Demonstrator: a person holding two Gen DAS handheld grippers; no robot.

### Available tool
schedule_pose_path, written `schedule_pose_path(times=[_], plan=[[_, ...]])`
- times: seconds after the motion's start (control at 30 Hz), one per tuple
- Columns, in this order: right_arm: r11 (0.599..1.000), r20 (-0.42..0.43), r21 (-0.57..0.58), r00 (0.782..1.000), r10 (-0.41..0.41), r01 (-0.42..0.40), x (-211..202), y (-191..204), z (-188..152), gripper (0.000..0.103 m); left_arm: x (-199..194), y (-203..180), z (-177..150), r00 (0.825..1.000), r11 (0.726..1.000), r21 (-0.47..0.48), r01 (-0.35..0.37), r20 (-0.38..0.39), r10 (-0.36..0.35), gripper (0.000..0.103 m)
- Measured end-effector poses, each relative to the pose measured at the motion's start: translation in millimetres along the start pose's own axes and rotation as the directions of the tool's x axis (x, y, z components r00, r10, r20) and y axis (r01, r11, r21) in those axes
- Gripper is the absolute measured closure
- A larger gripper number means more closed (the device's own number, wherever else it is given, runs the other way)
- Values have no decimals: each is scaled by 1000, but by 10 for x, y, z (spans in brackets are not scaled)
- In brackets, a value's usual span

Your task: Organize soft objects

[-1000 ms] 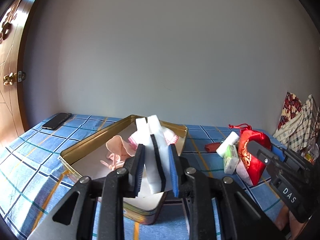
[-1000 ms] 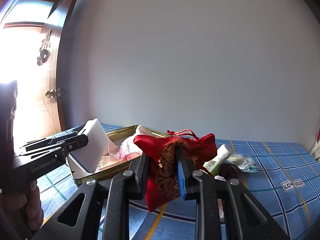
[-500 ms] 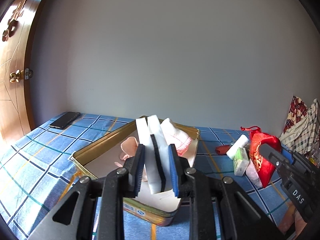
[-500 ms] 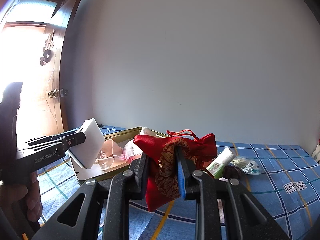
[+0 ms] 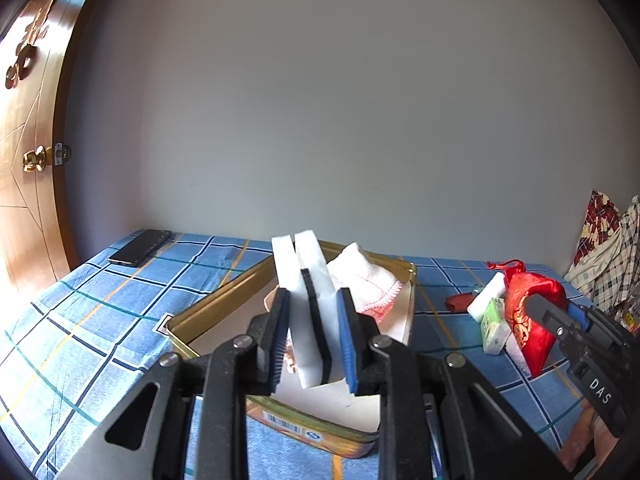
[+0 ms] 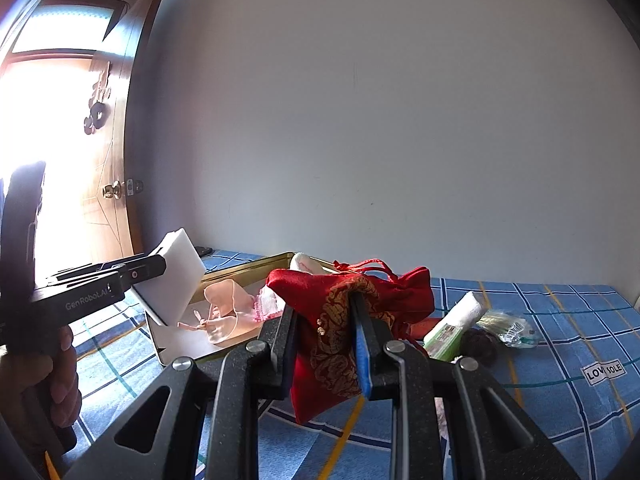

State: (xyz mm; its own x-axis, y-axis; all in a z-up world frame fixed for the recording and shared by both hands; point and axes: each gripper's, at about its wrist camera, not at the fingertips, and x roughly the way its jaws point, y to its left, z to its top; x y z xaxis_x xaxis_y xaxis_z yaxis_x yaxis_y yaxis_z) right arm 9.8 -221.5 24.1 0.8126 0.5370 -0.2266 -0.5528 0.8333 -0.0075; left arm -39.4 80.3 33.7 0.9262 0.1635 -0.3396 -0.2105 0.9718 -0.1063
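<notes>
My left gripper is shut on a white sponge block with a black layer, held upright over the near end of a gold tin box. Inside the tin lie a peach fabric piece and a white cloth with pink trim. My right gripper is shut on a red and gold drawstring pouch, lifted just above the blue checked cloth. The right wrist view shows the left gripper with the sponge at the tin's near end.
A black phone lies at the far left of the checked cloth. Right of the tin sit a white roll, a green pack, a dark object and a clear packet. Plaid fabric hangs at right; a door stands left.
The left gripper with the sponge has shifted slightly, so the tin now sits more to the right and nearer in its view. The right gripper and pouch have stayed still.
</notes>
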Motion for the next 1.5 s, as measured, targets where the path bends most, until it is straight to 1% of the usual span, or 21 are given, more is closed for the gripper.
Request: schedule_pose_path(times=[0.43, 0.53, 0.83, 1.2, 1.5], plan=[[1000, -8, 16, 1000, 25, -25, 115, -39, 28, 77, 60, 40, 0, 1000, 1000, 13, -12, -9, 12, 82], [999, -9, 10, 999, 32, -32, 140, -20, 42, 77, 78, 70, 17, 1000, 1000, 13, -5, -17, 5, 82], [998, -10, 0, 998, 66, -66, 235, 63, 151, 77, 154, 153, 127, 999, 1000, 22, 1, -35, 0, 82], [994, -4, -23, 994, 105, -105, 432, 237, 292, 77, 290, 321, 283, 998, 999, 35, -10, -57, 12, 82], [992, -8, -24, 992, 126, -126, 593, 309, 413, 77, 472, 469, 386, 995, 1000, 14, -11, -97, 12, 82]])
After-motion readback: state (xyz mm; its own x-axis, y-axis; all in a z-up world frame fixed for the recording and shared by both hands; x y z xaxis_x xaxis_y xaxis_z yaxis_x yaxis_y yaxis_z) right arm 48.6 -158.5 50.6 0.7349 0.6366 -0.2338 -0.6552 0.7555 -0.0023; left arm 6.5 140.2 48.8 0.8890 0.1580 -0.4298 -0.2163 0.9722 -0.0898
